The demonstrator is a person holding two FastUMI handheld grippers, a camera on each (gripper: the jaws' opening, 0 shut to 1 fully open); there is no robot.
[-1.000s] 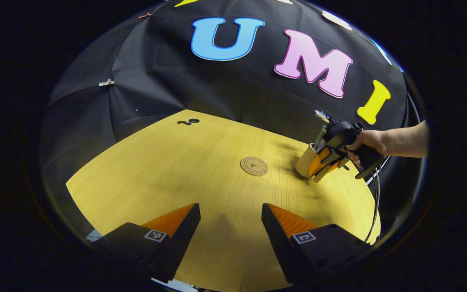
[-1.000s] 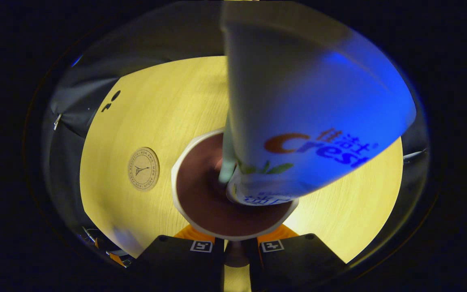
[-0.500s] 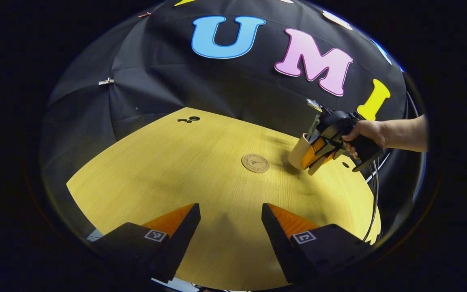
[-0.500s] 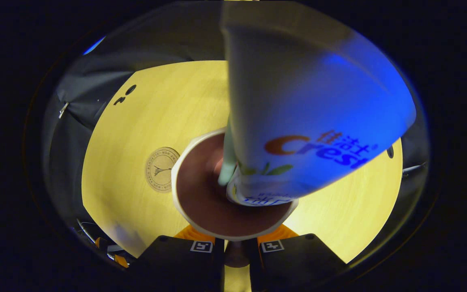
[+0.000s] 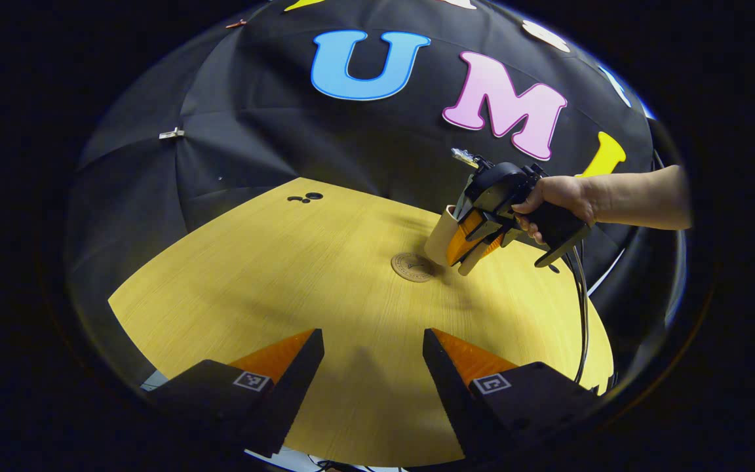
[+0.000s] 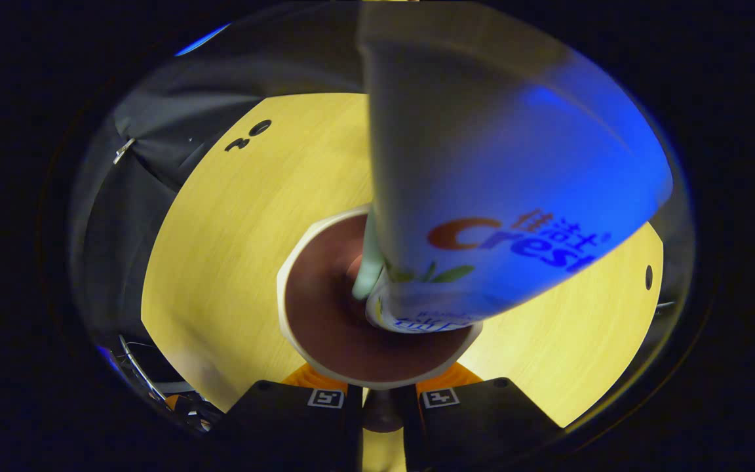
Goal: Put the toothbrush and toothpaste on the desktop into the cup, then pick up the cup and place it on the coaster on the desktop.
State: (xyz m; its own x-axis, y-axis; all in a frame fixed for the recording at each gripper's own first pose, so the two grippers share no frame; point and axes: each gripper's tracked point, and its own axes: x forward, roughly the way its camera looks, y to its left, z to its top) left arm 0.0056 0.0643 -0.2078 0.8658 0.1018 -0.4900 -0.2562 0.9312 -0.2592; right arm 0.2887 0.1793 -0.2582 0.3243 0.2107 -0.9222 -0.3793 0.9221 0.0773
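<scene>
Now look from left to right. Your left gripper (image 5: 372,344) hangs low over the desk (image 5: 253,275), wide open and holding nothing. Farther off sits the coaster (image 5: 411,267). Just to its right, your right gripper (image 5: 472,244) squeezes the cup (image 5: 442,233) tight, with the toothpaste (image 6: 482,196) and toothbrush (image 6: 369,262) standing inside. So the cup needs a tiny move left, then down.

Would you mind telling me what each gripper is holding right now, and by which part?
The right gripper holds the cup by its side wall, toothpaste standing inside. The left gripper is open, holding nothing.
</scene>
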